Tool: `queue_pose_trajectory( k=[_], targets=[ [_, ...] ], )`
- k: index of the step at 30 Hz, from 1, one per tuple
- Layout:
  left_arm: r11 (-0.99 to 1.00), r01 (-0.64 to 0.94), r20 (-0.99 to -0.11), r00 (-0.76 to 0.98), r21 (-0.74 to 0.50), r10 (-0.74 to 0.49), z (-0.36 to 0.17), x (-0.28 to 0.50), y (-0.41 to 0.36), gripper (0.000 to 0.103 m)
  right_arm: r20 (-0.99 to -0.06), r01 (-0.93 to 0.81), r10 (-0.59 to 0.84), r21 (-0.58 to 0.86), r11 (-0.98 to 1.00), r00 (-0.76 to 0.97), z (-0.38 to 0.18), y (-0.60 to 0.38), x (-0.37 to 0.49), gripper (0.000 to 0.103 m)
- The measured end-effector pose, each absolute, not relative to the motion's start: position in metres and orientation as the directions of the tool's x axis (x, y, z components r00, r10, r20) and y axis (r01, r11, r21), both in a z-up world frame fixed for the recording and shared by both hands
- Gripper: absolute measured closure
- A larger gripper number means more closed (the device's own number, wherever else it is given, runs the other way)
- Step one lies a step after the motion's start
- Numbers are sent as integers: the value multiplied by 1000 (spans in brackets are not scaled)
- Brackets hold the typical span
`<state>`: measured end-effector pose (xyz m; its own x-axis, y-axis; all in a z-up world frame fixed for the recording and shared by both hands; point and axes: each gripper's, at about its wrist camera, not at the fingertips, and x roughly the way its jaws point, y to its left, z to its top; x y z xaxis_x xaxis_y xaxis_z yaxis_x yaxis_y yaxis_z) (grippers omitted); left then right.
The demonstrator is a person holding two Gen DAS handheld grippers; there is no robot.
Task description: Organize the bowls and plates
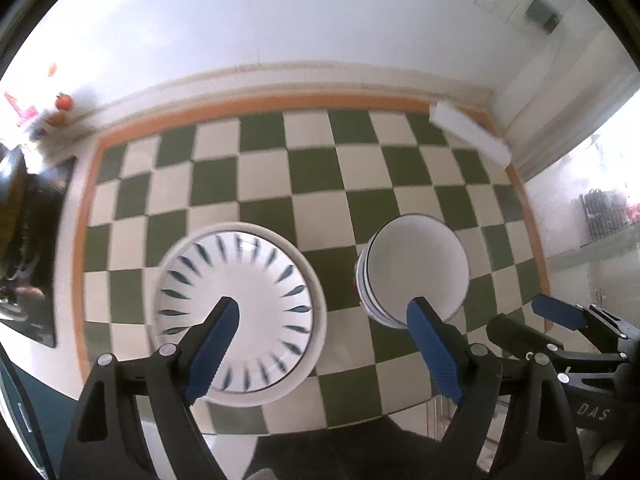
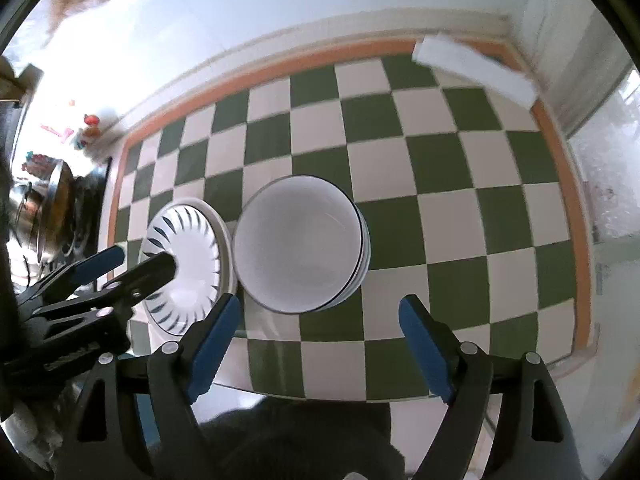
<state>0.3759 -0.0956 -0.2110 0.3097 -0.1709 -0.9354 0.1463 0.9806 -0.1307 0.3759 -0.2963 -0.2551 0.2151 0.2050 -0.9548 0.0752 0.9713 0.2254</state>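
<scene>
Both claws are spread wide and I've got nothing in either one. In the left wrist view my left gripper (image 1: 324,308) hangs above the checked cloth (image 1: 264,168), its blue pads well apart, one over the patterned plate and the other over the near rim of the bowls. That plate stack (image 1: 260,276) sits lower left of centre: a white plate with dark blue leaf marks around its well, resting on a plain white plate whose rim shows around it. Just to its right, apart from it, is the bowl stack (image 1: 416,264), white bowls with thin dark rims nested together. My right gripper (image 1: 516,320) pokes in at the lower right edge. Over to the right wrist view: the right gripper, jaws gaping, empty, bowls sitting just above the gap in mid-frame, plates left of them with the left gripper in front. A white box (image 2: 476,66) lies on the cloth's far corner, upper right.
</scene>
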Motion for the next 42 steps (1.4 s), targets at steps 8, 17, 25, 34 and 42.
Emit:
queue_pose_trajectory(
  k=[8,17,25,34,42],
  targets=[
    [982,166,-833,528,-89,-165,-134,296,-54,3,-889,96,138,199,975,436,-167,-261,286,9],
    [980,183,-767,617,-78,-176,-79,213,-29,1,-807,102,69,158,982,587,-94,-223,182,6],
    [990,137,-728,674,-46,-127,-46,151,-20,1,-735,56,33,96,994,677,-38,-207,113,4],
    [995,94,-747,658,-42,-94,-38,130,-17,1,-729,-12,92,115,993,678,-24,-205,93,4],
    [981,140,-743,641,-134,-193,-93,209,-40,1,-758,68,200,307,949,621,-100,-260,179,4]
  ],
)
